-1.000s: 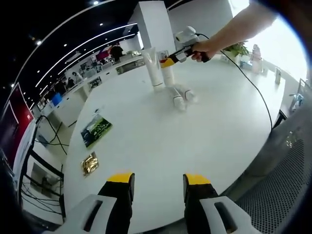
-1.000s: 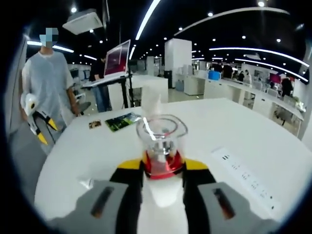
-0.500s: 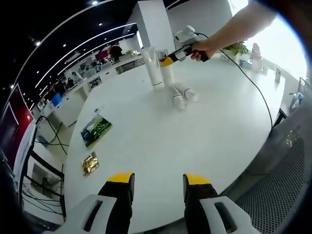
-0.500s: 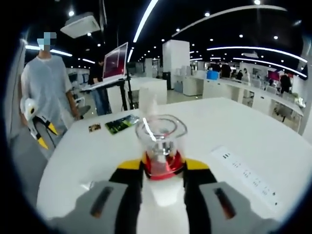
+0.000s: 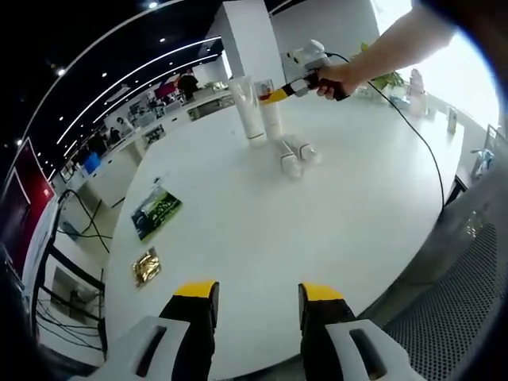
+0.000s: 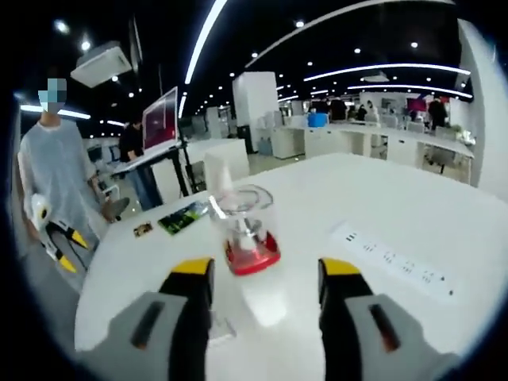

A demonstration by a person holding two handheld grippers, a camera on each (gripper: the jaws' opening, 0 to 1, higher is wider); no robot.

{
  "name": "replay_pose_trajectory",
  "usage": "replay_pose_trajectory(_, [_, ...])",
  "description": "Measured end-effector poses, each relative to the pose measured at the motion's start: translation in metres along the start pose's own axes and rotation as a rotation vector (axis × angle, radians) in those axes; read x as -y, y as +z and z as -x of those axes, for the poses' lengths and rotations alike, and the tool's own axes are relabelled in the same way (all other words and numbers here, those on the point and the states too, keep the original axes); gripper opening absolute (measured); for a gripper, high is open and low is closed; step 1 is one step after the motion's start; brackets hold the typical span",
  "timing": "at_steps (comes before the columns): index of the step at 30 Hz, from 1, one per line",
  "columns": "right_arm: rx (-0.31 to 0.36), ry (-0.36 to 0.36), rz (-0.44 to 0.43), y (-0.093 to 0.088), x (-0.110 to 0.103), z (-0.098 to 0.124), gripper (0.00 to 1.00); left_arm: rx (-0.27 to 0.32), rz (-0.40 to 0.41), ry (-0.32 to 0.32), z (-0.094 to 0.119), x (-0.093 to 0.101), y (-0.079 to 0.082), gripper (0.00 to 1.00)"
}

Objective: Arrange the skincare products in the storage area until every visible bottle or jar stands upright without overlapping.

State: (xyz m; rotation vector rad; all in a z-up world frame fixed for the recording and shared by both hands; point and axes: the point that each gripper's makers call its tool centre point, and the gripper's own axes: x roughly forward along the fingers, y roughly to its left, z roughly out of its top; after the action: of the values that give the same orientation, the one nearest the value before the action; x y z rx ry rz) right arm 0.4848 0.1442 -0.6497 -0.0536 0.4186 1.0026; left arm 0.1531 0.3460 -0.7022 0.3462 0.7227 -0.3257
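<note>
The right gripper [image 6: 264, 274] has let go of the clear-capped bottle [image 6: 244, 234]: its jaws, clamped on the red collar half a second ago, now stand wide apart on either side of it. The glossy bottle stands upright on the smooth white table [image 6: 381, 198], beside the tall white tube [image 5: 248, 111]. The left gripper [image 5: 252, 298] hangs open, holding nothing, over the table's near edge.
</note>
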Motion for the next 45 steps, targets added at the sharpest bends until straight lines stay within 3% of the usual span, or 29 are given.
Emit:
replay_pose_trajectory(5, [0.038,-0.065,-0.059,-0.006,-0.017,0.043,0.58,0.036,0.059,-0.020,0.002,0.001,0.007,0.44])
replay_pose_trajectory(11, [0.057,-0.115,-0.102,-0.008,-0.059,0.095,0.59,0.078,0.089,-0.069,0.010,0.003,0.015,0.45])
replay_pose_trajectory(13, [0.068,-0.120,-0.121,-0.008,-0.083,0.110,0.59,0.159,0.147,-0.094,0.020,0.001,0.030,0.44])
replay_pose_trajectory(16, [0.021,-0.111,-0.095,-0.015,-0.111,0.120,0.61,0.158,0.251,-0.143,0.026,0.000,0.031,0.47])
replay_pose_trajectory(18, [0.015,-0.087,-0.089,-0.016,-0.135,0.124,0.61,0.152,0.265,-0.151,0.029,-0.003,0.031,0.48])
replay_pose_trajectory(24, [-0.011,-0.025,-0.085,-0.027,-0.200,0.122,0.63,0.154,0.267,-0.299,0.042,0.020,0.035,0.48])
replay_pose_trajectory(31, [-0.066,0.075,-0.073,-0.043,-0.258,0.106,0.63,0.173,0.257,-0.383,0.062,0.040,0.043,0.52])
replay_pose_trajectory(37, [-0.097,0.163,-0.076,-0.047,-0.301,0.093,0.64,0.212,0.291,-0.430,0.081,0.048,0.053,0.54])
replay_pose_trajectory(45, [-0.147,0.247,-0.068,-0.061,-0.349,0.083,0.67,0.240,0.340,-0.431,0.089,0.044,0.052,0.54])
